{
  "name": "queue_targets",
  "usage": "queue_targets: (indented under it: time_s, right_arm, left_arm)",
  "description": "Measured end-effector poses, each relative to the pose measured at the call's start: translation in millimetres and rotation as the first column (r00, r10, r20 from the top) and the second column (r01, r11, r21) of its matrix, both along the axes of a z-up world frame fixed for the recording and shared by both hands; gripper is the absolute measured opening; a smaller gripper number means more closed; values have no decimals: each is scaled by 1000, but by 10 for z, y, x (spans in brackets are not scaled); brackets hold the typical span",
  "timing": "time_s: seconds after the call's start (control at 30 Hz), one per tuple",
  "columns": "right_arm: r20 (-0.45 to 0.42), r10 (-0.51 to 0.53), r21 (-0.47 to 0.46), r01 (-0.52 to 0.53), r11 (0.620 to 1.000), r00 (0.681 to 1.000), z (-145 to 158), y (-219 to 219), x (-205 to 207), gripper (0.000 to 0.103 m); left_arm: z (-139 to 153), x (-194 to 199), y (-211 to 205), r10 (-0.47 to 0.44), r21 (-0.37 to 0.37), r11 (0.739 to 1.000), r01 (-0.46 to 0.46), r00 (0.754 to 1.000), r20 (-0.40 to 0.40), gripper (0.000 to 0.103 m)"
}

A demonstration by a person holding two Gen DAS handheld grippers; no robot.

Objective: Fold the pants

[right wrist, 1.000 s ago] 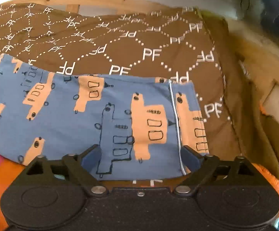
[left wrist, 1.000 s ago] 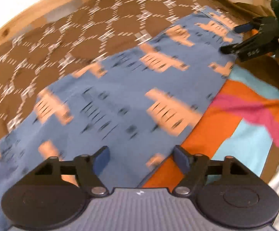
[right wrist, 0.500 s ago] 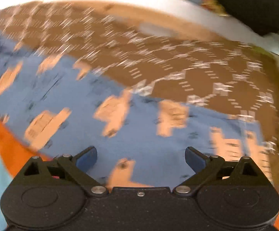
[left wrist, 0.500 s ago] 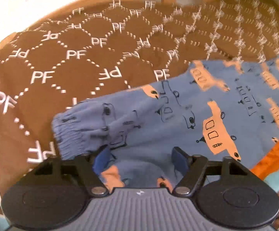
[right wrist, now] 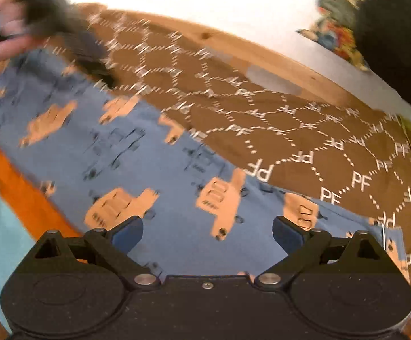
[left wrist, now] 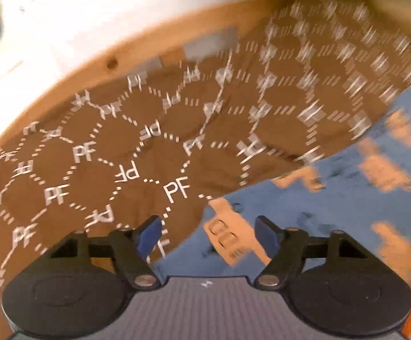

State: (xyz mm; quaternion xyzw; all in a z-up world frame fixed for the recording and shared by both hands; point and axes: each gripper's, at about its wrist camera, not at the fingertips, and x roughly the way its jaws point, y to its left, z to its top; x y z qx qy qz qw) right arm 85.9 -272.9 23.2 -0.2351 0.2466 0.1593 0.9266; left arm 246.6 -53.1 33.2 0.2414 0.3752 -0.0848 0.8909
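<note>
I am seeing blue cotton pants (right wrist: 160, 170) printed with peach vehicles, a brown bedspread (left wrist: 97, 170) showing white "PF" hexagons, and my blue-padded fingertips (right wrist: 127, 233).

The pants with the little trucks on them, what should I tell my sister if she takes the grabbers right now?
Left gripper: open, empty, over the edge where the blue pants meet the brown PF blanket.
Right gripper: open, empty, over the pants further along.
Pants: spread long and flat on the blanket, with an orange and light blue cloth along their near side.
Done: pants appear laid out; the views are blurred, so small creases can't be judged.
Left: no fold across the length shows yet. Probably grab one end and bring it over to the other.
</note>
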Motion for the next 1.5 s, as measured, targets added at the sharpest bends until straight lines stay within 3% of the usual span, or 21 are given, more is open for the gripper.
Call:
queue_targets:
  time_s: [0.07, 0.1, 0.13, 0.17, 0.3, 0.37, 0.47, 0.53, 0.6, 0.67, 0.77, 0.83, 0.93, 1.0, 1.1, 1.2, 1.27, 1.33, 1.4, 1.5]
  right_arm:
    - [-17, 0, -1, 0, 1000, 1000, -65, -24, 6, 98]
    - [-25, -6, 15, 6, 1000, 1000, -75, -52, 17, 98]
    - [-34, -24, 35, 25, 999, 999, -69, -95, 48, 98]
    - [-37, -53, 47, 55, 997, 998, -61, -138, 81, 99]
    - [-43, -210, 70, 212, 975, 977, -42, -358, 203, 99]
    - [-39, -302, 94, 305, 948, 952, 0, -505, 256, 99]
    - [-18, -377, 120, 376, 919, 926, 69, -644, 260, 102]
    - [-39, -401, 138, 402, 905, 915, 89, -715, 273, 102]
    - [-100, -441, 170, 452, 876, 892, 74, -828, 306, 102]
    - [-166, -501, 239, 527, 816, 850, 74, -1033, 330, 102]
    - [-168, -596, 332, 614, 716, 785, 197, -1374, 246, 102]
    - [-174, -603, 397, 615, 681, 779, 302, -1579, 196, 102]
    - [-220, -596, 429, 626, 651, 772, 407, -1859, 204, 102]
    - [-243, -592, 474, 627, 618, 768, 457, -2044, 186, 102]
    - [-321, -557, 580, 624, 524, 766, 466, -2316, 135, 102]
    - [-396, -513, 655, 626, 424, 761, 422, -2413, 84, 98]
    - [-445, -479, 713, 623, 322, 757, 348, -2412, 34, 98]
    - [-479, -456, 720, 632, 285, 750, 285, -2353, 38, 95]
    - [-476, -467, 709, 639, 298, 745, 261, -2346, 26, 90]
    - [-481, -481, 729, 639, 245, 733, 228, -2431, -11, 84]
  left_arm:
    - [-257, 152, -11, 4, 136, 991, -5, 1000, 7, 76]
    - [-361, 198, 7, 3, 170, 985, -7, 1000, 21, 86]
    - [-386, 176, 63, 13, 160, 987, -22, 998, 59, 94]
    - [-385, 193, 112, 35, 153, 987, -46, 997, 74, 96]
    - [-251, 228, 258, 124, 79, 989, -128, 991, 55, 94]
    - [-164, 115, 208, 129, 65, 989, -135, 988, 84, 90]
    - [-33, -161, 44, 71, -6, 997, -71, 991, 110, 91]
    - [-20, -349, -126, 28, -75, 997, -21, 996, 89, 98]
    - [-131, -427, -329, -10, -97, 995, 11, 1000, 17, 99]
    - [-279, -430, -537, -23, -37, 999, 20, 997, -78, 99]
    - [-358, -418, -642, 11, 7, 1000, -11, 998, -60, 103]
    - [-267, -301, -639, 53, -3, 999, -53, 991, -119, 103]
    - [-18, -166, -670, 89, 12, 996, -88, 986, -143, 97]
    - [214, -112, -751, 29, 36, 999, -24, 988, -155, 97]
    - [688, -71, -1047, -136, 70, 987, 146, 982, -130, 99]
    - [1015, -17, -1559, -294, 61, 950, 305, 945, -142, 101]
    - [1103, 11, -1915, -376, 29, 923, 384, 915, -149, 101]
    - [1085, 20, -2284, -477, -7, 878, 479, 871, -117, 101]
    - [926, 105, -2572, -537, -8, 843, 539, 839, -88, 101]
    - [626, 130, -2913, -566, -30, 824, 566, 819, -97, 99]
